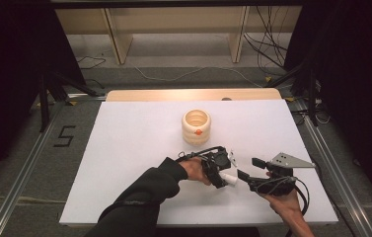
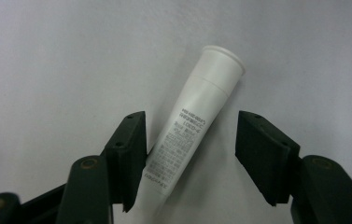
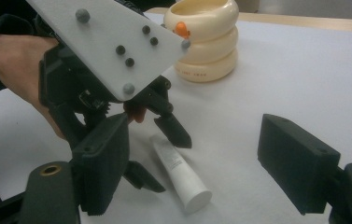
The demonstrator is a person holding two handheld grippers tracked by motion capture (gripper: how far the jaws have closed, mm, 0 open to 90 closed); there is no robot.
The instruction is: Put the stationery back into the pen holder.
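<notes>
While a small white tube (image 2: pixel 193 126) lies flat on the white table (image 1: pixel 124 148), a person works over it with a handheld two-jaw gripper in each hand. The tube is the landmark: it rests on the near half of the table, toward the person, with its capped end pointing toward the right gripper (image 1: pixel 245 177).

Directly over the tube, the left gripper (image 1: pixel 225 170) points down at it, its jaws straddling the tube's printed body. In the left gripper view, one jaw looks to be touching or almost touching the tube's side, while the other stands apart from it with bare table between. So these jaws are partly parted and not yet clamped on the tube.

Just beyond the tube's capped end, the right gripper hangs with its jaws spread wide and nothing between them.

Farther from the person than the tube, well apart from it, stands a cream ringed cup (image 1: pixel 196 126) with a small orange knob on its side, open at the top and seemingly empty.

Judging from this, the work is at an early stage: the tube has been reached and bracketed, but not gripped or lifted. Closing on it, raising it, and whatever placing follows, perhaps into the cup, all appear left to do.
</notes>
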